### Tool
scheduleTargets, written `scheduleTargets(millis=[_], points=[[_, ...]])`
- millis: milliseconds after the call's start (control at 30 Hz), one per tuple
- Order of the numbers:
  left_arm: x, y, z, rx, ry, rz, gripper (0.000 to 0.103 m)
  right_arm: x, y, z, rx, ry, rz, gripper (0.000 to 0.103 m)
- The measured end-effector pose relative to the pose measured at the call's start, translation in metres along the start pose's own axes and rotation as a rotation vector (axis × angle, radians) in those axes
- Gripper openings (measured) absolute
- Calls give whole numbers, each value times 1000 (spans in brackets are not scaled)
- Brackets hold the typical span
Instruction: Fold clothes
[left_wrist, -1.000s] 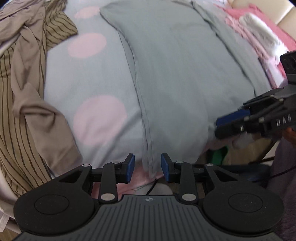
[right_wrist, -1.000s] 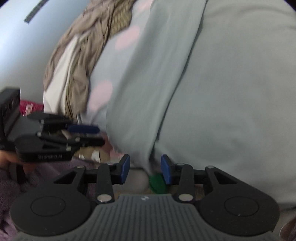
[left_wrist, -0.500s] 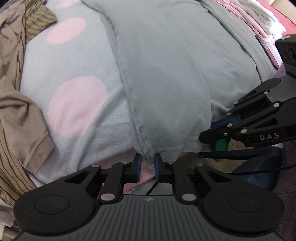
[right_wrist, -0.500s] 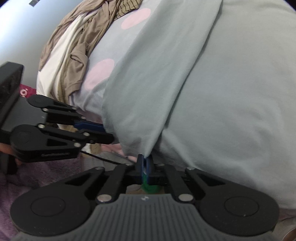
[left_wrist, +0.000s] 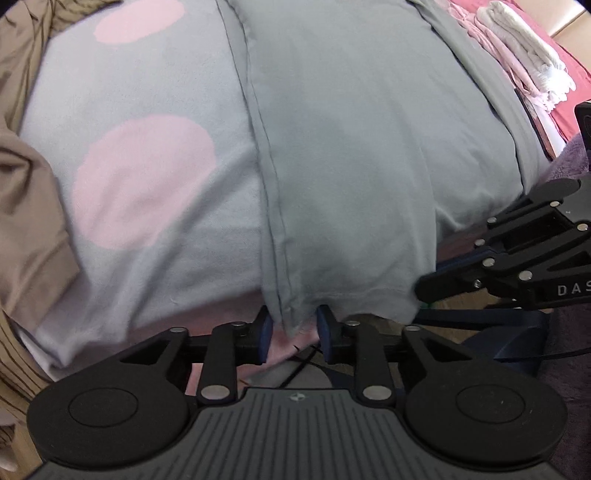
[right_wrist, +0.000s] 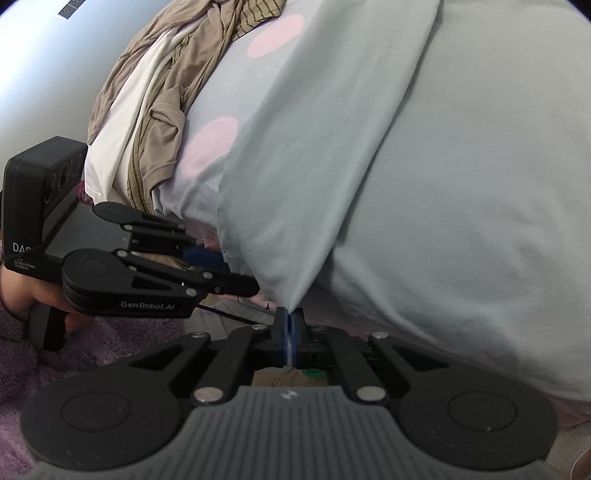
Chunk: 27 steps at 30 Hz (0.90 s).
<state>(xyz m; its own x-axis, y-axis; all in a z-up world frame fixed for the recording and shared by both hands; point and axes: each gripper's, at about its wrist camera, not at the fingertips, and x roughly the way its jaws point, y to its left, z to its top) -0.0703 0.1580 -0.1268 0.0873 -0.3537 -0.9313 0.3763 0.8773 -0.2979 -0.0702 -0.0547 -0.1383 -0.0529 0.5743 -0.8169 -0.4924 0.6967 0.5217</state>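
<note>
At the near edge of the bed (left_wrist: 155, 258), both grippers sit on the bottom hem of a grey garment (left_wrist: 351, 166) that lies spread flat over the spotted blanket (left_wrist: 144, 177).

Long axis of the garment: runs straight away from both cameras, hem nearest, far end toward the top of the bed. Any fold from here goes along that axis, hem carried up and away.

Left gripper (left_wrist: 293, 334): jaws narrow, having just been closing, with the left hem corner and its side seam bunched between the blue pads (left_wrist: 264, 332). Cloth fills the gap; reads as a pinch on the corner.

Right gripper (right_wrist: 289, 332): jaws drawn fully together on the other hem corner. Fabric rises from the pads in a taut peak, so the grip looks firm.

Spacing: the two grippers are side by side along the hem, a garment-width apart. In the left wrist view the right gripper shows at the right edge; in the right wrist view the left one shows at the left, with a hand (right_wrist: 33, 295) on its grip.

Neither hand is nearer; both hold the near end.

Brown striped clothes (right_wrist: 162, 110) are heaped on the left side of the bed; folded pale items (left_wrist: 524, 59) lie at far right.
</note>
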Motion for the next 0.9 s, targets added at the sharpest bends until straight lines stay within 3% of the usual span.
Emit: scheduleTargets(millis=[133,400,700,900], points=[[-4,-2,-5,-17,19,-31,5,-3,0,0,-3,0,-9,2],[-30,-13,-13,-36,-27,-16,3,-10,4,1,-1,0,-10,2],[-92,10,-13,-73,-157,-159,3,-39,16,3,-39,-52,97,2],[-120,27,-34,-65,-237,-245,2,-46,20,1,-47,-51,99,1]])
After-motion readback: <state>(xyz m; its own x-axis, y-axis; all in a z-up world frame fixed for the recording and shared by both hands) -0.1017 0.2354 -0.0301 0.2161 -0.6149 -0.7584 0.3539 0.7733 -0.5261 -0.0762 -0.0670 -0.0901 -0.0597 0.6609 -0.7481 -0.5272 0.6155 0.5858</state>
